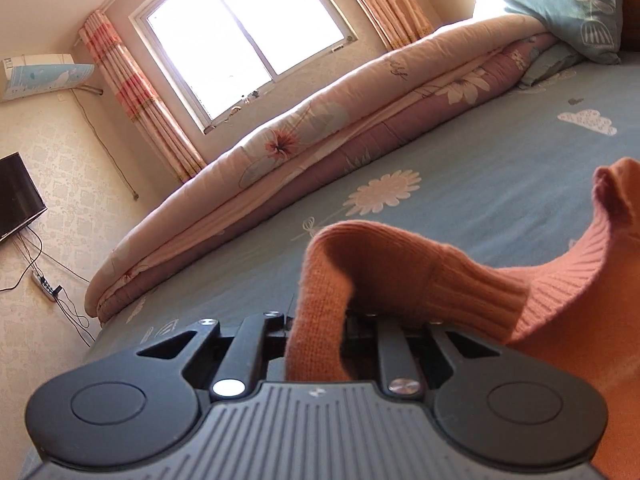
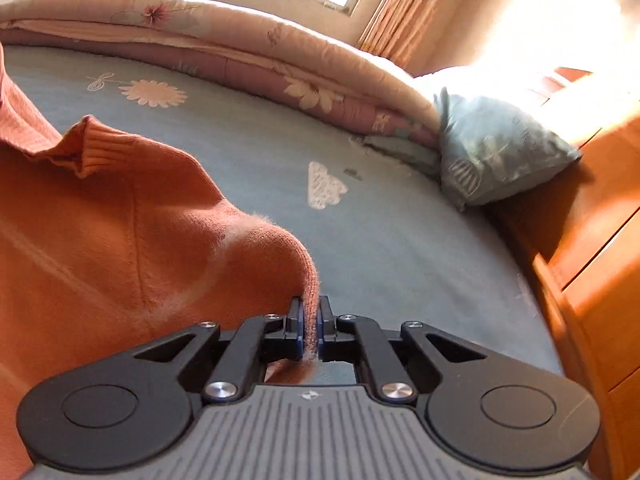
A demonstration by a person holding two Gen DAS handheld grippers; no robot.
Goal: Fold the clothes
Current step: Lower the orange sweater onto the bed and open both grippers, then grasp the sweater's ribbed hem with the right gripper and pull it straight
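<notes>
An orange knitted sweater (image 1: 400,264) is lifted off the blue-grey bed sheet (image 1: 480,168). In the left wrist view a fold of it drapes over and between my left gripper (image 1: 316,320), which is shut on it; the cloth hides the fingertips. A ribbed band (image 1: 568,280) curves up to the right. In the right wrist view my right gripper (image 2: 310,320) is shut on a thin edge of the sweater (image 2: 120,240), pinched between its blue pads. The rest of the garment spreads to the left, with a ribbed hem (image 2: 92,148) standing up.
A rolled floral quilt (image 1: 320,120) lies along the bed's far side under the window (image 1: 240,28). A teal pillow (image 2: 500,152) leans against a wooden headboard (image 2: 592,240) on the right. A TV (image 1: 16,192) and a power strip (image 1: 46,286) are by the left wall.
</notes>
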